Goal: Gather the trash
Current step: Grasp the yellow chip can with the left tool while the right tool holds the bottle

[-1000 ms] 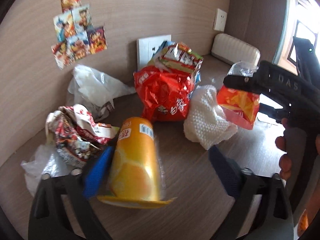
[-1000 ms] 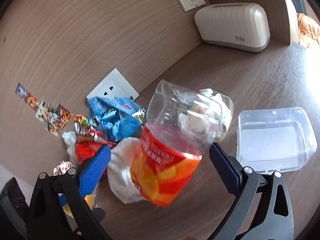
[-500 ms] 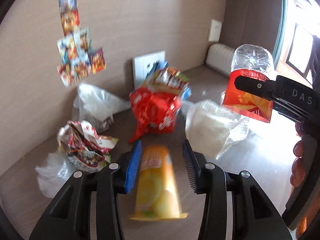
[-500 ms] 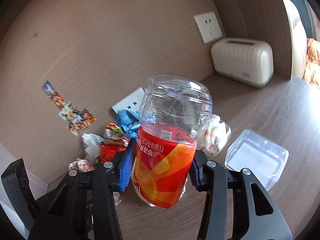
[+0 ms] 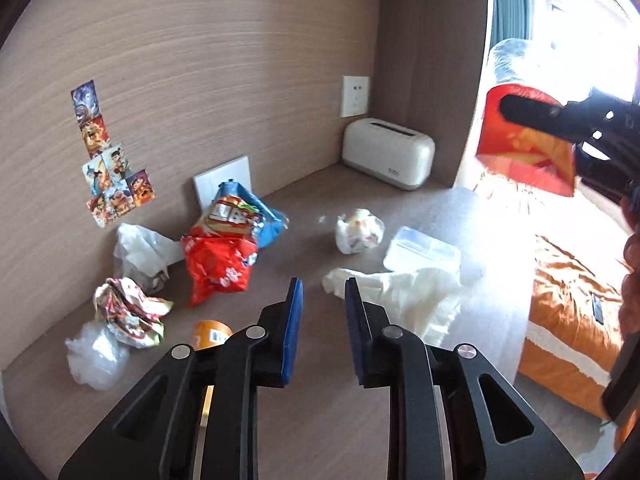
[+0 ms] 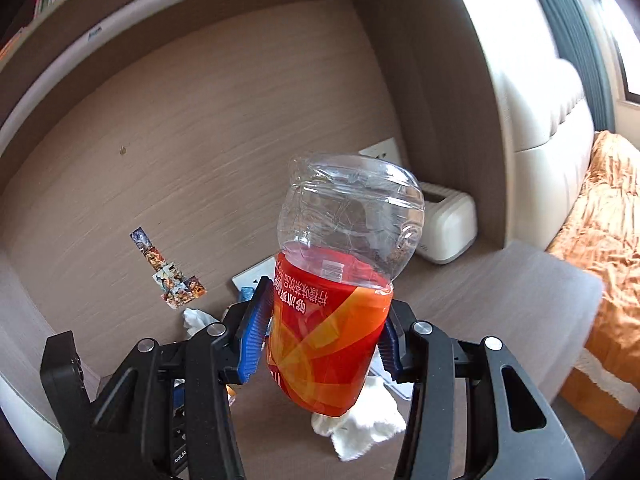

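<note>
Left of the toaster [image 5: 388,151] lie one clear bag [image 5: 96,354], one crumpled wrapper [image 5: 128,312] and one orange cup [image 5: 210,334]. The left gripper [image 5: 322,292] has just closed on nothing, its jaws near together. The right gripper [image 6: 326,330] clamps one bottle [image 6: 340,280], lifted.

Left tongs [image 5: 322,304]: seen from own wrist camera, blue pads drawn close, narrow gap, nothing between them; jaws have just been closing. Tips point toward 12 o'clock, angled down at the worktop [image 5: 320,420]. Black linkage arms fill the lower frame from 7 to 5 o'clock.

Right tongs [image 6: 324,330]: blue ribbed pads press both sides of a bottle [image 6: 340,280], held clear of the worktop, neck end toward the camera. In the left wrist view the right tongs sit at 2 o'clock, black finger across the bottle's label; a person's hand [image 5: 632,280] at 3 o'clock, partly cut off.
</note>
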The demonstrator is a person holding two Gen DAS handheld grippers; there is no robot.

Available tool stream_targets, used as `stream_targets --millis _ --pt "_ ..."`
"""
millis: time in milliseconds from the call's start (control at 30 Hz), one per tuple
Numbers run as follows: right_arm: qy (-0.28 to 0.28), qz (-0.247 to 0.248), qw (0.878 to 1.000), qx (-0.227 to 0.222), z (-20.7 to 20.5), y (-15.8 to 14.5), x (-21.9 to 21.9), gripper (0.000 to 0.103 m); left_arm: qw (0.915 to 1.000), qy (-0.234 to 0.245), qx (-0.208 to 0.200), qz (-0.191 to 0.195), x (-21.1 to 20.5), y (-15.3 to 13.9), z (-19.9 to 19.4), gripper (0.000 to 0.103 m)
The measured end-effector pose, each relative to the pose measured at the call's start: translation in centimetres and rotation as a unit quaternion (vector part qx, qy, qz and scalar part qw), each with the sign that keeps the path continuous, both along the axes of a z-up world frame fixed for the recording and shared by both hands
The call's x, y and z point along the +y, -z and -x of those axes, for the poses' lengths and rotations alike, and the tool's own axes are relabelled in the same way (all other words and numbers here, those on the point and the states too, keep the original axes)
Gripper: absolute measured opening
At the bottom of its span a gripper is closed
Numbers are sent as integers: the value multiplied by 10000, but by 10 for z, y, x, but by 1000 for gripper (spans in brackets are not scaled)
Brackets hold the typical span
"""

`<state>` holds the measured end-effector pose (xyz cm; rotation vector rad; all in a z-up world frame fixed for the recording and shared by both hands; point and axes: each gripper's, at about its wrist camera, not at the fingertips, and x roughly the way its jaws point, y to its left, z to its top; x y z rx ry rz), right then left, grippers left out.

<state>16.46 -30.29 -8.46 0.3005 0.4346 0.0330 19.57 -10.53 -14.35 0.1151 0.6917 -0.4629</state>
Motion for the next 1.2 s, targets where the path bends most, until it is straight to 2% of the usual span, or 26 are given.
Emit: stream_targets --millis 233,500,700,867,1033,1133,1200 --pt "125 138 9998 15 33 -8 -11 49 9998 -138 113 -21 10 4 17 19" --pt "240 270 9992 163 52 -1 -17 49 9990 -326 20 -307 19 5 27 19" --pt "296 331 9985 306 53 7 -18 49 9959 -624 -102 -651 28 20 16 19" --pt "268 341 9982 420 44 14 -16 49 9914 -960 73 -889 46 46 -6 19" --pt "206 328 9980 508 33 20 -9 49 9889 -1052 183 -1034 55 63 -23 20" --pt "172 309 9980 519 28 22 -6 49 9891 -986 286 -1053 54 64 -30 27" --pt "161 287 9981 518 27 23 -6 49 9880 -968 364 -1150 53 69 -34 42"
